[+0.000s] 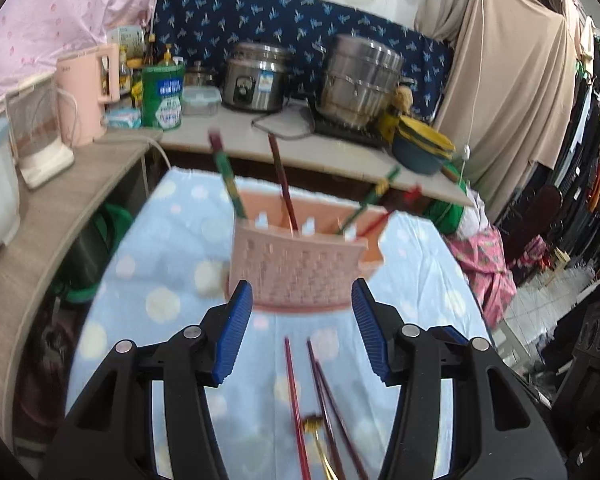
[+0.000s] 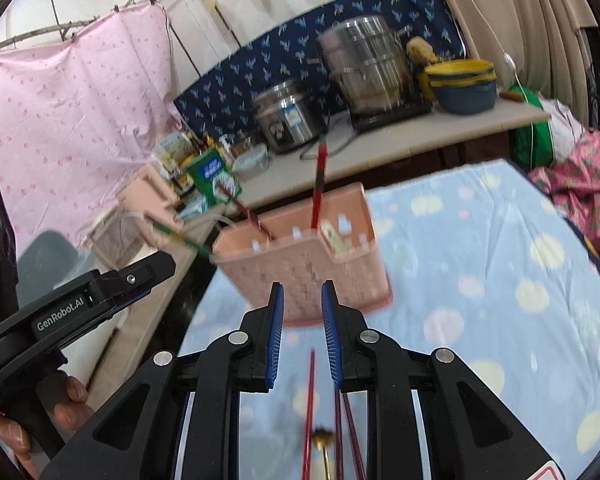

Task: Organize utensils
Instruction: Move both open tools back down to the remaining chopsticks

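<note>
A pink plastic utensil basket [image 1: 298, 270] stands on the blue dotted cloth [image 1: 168, 240] and holds several red and green chopsticks [image 1: 282, 180] leaning out of it. It also shows in the right wrist view [image 2: 304, 264]. Loose red chopsticks [image 1: 296, 396] and a small gold utensil [image 1: 314, 426] lie on the cloth in front of it. My left gripper [image 1: 302, 296] is open and empty just short of the basket. My right gripper [image 2: 302, 298] is open with a narrow gap, empty, above the loose chopsticks [image 2: 310, 404].
A counter behind the cloth carries a rice cooker [image 1: 256, 78], a steel pot [image 1: 360, 80], a green can [image 1: 162, 96], a pink kettle [image 1: 88, 92] and stacked bowls [image 1: 420, 146]. A wooden shelf [image 1: 60, 208] runs along the left. The left gripper's body [image 2: 80, 304] shows at left.
</note>
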`<act>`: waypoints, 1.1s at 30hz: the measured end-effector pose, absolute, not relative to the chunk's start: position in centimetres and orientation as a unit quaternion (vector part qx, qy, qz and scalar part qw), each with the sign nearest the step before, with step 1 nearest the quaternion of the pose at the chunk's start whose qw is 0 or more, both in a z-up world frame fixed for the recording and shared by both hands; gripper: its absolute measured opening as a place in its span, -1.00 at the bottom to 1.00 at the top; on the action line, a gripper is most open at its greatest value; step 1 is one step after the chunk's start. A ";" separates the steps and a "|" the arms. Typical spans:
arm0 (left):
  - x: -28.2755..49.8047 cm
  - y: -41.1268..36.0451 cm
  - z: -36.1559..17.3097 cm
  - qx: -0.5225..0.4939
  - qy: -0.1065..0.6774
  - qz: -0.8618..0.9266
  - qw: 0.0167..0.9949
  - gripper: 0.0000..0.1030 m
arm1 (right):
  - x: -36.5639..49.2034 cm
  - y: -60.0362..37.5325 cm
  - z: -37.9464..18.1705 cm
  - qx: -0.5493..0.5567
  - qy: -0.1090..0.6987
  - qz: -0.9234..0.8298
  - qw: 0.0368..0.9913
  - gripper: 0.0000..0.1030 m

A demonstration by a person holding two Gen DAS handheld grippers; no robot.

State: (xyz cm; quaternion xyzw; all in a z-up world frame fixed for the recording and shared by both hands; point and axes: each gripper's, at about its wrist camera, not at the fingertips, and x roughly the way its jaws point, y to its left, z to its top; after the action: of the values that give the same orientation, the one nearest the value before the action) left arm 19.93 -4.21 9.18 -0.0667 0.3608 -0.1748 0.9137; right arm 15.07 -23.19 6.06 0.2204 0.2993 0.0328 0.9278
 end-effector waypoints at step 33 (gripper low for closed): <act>7.4 -4.7 -6.6 0.007 0.478 -0.173 0.861 -0.05 | 2.3 -19.3 -8.0 0.111 0.458 0.016 0.882 -0.61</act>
State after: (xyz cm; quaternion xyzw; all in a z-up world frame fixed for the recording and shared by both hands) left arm 7.45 -4.68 -6.55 0.0070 0.4777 -0.1726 0.8614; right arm 2.27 -19.28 -7.95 0.1114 0.4584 0.0158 0.8816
